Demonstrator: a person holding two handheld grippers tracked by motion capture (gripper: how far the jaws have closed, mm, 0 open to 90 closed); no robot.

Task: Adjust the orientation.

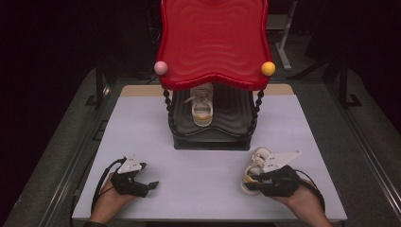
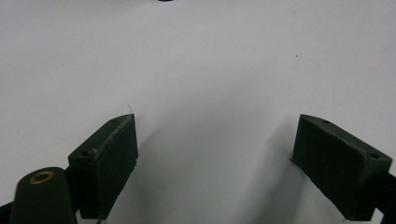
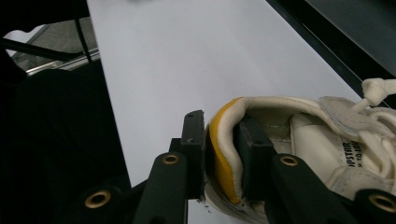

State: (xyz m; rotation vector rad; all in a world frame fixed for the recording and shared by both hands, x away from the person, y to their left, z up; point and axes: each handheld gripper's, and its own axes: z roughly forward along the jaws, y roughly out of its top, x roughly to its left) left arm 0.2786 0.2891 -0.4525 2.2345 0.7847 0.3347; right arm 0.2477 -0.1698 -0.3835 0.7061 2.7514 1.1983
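A person's right gripper point(image 3: 223, 158) clamps the padded heel collar of a cream-white lace-up sneaker with a yellow heel lining point(image 3: 299, 140), one black jaw pressed against the outside of the heel and the other tucked inside the shoe's opening, the jaws drawn in narrow around the collar. In the high view that sneaker point(image 1: 254, 166) sits at the near right of the white counter point(image 1: 198, 161), just in front of the right front corner of a two-tier shoe rack with a glossy red wavy top shelf and a black ribbed lower shelf point(image 1: 213, 42), toe towards the rack and heel in the right gripper point(image 1: 253, 180). A second matching cream-white sneaker point(image 1: 202, 106) stands on the rack's black lower shelf, under the red top, heel facing the person. A pink ball knob point(image 1: 161, 67) and a yellow ball knob point(image 1: 268, 68) cap the rack's front corners. Well to the left of the rack's front, the left gripper point(image 1: 150, 185) rests low over the bare counter, its jaws spread wide apart with nothing between them, as the left gripper view point(image 2: 215, 158) confirms.
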